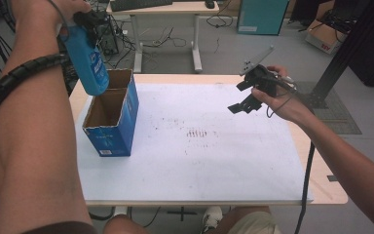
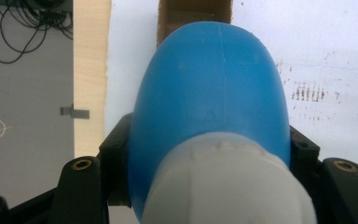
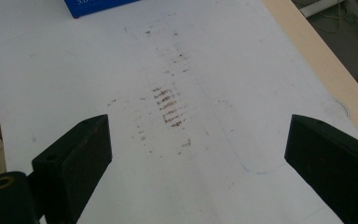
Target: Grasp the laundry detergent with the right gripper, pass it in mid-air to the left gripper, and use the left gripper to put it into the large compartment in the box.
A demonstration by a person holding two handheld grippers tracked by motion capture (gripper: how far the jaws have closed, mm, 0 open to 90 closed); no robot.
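Observation:
A blue bottle with a white cap hangs from my left gripper, which is shut on it near the cap end. The bottle's rounded blue body points down at the open top of a blue cardboard box, at the box's far left corner. The box's brown inside shows just past the bottle. My right gripper hovers over the right side of the table. In the right gripper view its jaws stand wide apart, and the right gripper is open with nothing between its fingers.
A white sheet with brown smudges covers most of the wooden table. Beyond the far edge stand another desk, floor cables and cardboard boxes. A black frame post rises at the right.

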